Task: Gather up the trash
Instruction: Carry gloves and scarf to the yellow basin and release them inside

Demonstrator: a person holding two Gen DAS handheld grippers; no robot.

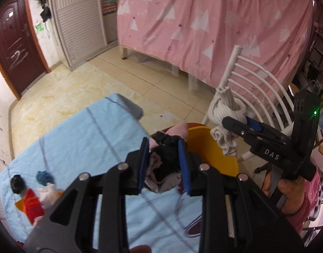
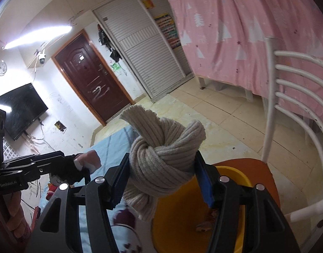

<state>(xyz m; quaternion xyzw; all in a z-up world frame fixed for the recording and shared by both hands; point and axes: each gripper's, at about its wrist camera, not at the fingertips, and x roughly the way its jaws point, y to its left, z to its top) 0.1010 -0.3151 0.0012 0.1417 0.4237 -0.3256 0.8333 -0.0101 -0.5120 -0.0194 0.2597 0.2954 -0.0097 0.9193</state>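
Trash for this round is two cloth bundles, both held over the yellow plastic bin (image 1: pixel 214 147) at the blue-sheeted surface's (image 1: pixel 77 147) far right edge. From the left wrist, the left gripper (image 1: pixel 164 164) has its fingers narrowed on a black-and-pink wad (image 1: pixel 167 145) near the rim. From the right wrist, the right gripper (image 2: pixel 161 181) clamps a knotted beige knit rag (image 2: pixel 161 151) above the bin (image 2: pixel 231 175) mouth. Delivery is the step in hand; next, probably spread both to drop, then fetch the scraps (image 1: pixel 32 191) at the near left corner.
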